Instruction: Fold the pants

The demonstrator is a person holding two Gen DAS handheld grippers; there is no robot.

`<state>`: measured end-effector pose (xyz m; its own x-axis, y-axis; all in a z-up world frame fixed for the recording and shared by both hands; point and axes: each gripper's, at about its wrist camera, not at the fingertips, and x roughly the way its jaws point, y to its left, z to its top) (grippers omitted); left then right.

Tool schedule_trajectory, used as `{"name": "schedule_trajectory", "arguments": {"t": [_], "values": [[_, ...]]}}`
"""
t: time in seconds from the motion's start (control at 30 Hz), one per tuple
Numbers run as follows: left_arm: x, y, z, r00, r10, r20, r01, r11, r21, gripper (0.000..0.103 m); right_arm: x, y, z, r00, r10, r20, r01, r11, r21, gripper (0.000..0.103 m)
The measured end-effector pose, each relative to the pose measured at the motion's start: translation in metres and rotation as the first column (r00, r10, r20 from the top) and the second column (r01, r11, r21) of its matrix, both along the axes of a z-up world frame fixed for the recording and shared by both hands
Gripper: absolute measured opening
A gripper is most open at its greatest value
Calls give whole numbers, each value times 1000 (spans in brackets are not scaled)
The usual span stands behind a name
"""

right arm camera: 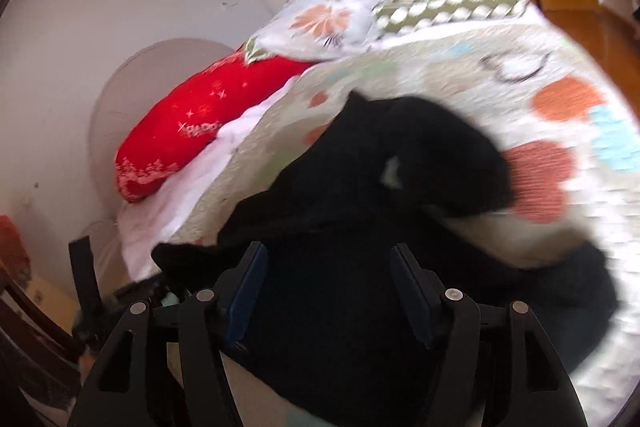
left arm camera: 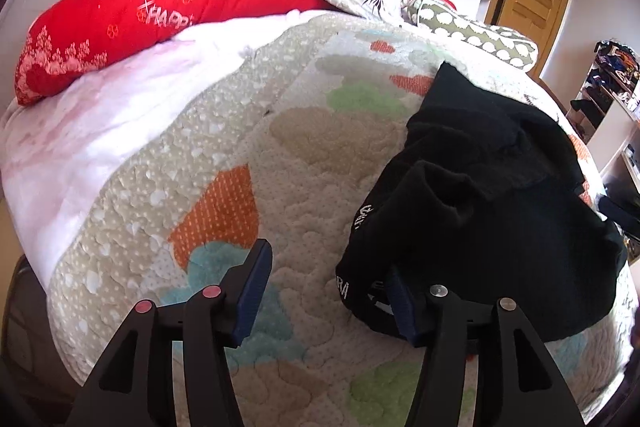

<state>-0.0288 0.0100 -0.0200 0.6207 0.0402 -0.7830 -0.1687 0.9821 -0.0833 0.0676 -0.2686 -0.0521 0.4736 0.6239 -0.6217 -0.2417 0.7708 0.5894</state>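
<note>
Broadly, the quilted bedspread (left arm camera: pixel 224 155) gives a wide, soft work surface, with a red pillow (left arm camera: pixel 132 23) and a heap of bedding well back near the headboard. On the near part of it, toward the bed's edge, the black pants (left arm camera: pixel 492 195) lie in a rumpled heap, one end doubled over the rest, white lettering showing at the hem nearest the left wrist camera.

Judging from the heap, no clean fold is in place yet, so the sensible step is to spread the cloth flat before creasing it. The left gripper (left arm camera: pixel 332 291) stands spread with only quilt between its fingers; its right finger sits at the edge of the lettered hem, though whether it touches is unclear. The right gripper (right arm camera: pixel 326 291) is likewise spread, hovering over the dark cloth; that view is blurred, and nothing looks pinched.

To do it well, each claw should take a single layer at an outer edge, waistband or cuff, then both pull apart along the quilt. Grabbing the bunched middle risks lifting several layers at once.
</note>
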Motion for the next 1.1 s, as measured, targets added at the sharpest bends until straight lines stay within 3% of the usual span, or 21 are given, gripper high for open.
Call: {"name": "schedule_trajectory", "arguments": {"t": [0.1, 0.2, 0.23, 0.27, 0.3, 0.43, 0.53, 0.63, 0.7, 0.8, 0.93, 1.0, 1.1], "values": [[-3, 1, -1, 1000, 3, -2, -3, 1000, -25, 55, 39, 38, -40, 990, 43, -136, -29, 994, 106, 66], [2, 7, -4, 1000, 5, 4, -4, 999, -48, 56, 59, 73, -59, 983, 80, -167, -67, 995, 81, 63], [4, 10, -7, 1000, 6, 7, -5, 998, -58, 56, 62, 81, -58, 986, 76, -151, -67, 996, 62, 47], [5, 12, -8, 1000, 7, 8, -7, 998, -62, 56, 65, 90, -52, 988, 86, -130, -79, 995, 57, 15], [6, 13, -9, 1000, 9, 10, -8, 998, -66, 56, 72, 100, -43, 989, 104, -102, -99, 994, 48, 12], [11, 26, -10, 998, 40, 42, -37, 995, -89, 56, 96, 152, -2, 982, 183, 45, -182, 983, -37, 11], [14, 38, -11, 995, 82, 51, -76, 991, -114, 56, 123, 213, 19, 958, 261, 116, -255, 965, -59, 14], [15, 44, -16, 992, 118, 38, -114, 990, -87, 55, 142, 275, 3, 933, 357, 52, -355, 934, -46, 32], [15, 45, -17, 990, 133, 37, -130, 990, -58, 55, 138, 292, -9, 917, 399, -11, -399, 915, -55, 32], [13, 50, -16, 988, 150, 46, -148, 987, -60, 55, 109, 274, -8, 919, 395, 7, -394, 918, -47, 32], [17, 47, -10, 987, 148, 60, -143, 986, -80, 56, 65, 194, -1, 965, 261, 31, -256, 960, -116, 51], [18, 41, -8, 989, 131, 71, -125, 989, -80, 57, 38, 145, -3, 975, 219, 28, -210, 959, -191, 53], [22, 26, -7, 993, 91, 72, -84, 992, -90, 57, 5, 79, -16, 990, 139, -21, -138, 927, -349, 53]]}}
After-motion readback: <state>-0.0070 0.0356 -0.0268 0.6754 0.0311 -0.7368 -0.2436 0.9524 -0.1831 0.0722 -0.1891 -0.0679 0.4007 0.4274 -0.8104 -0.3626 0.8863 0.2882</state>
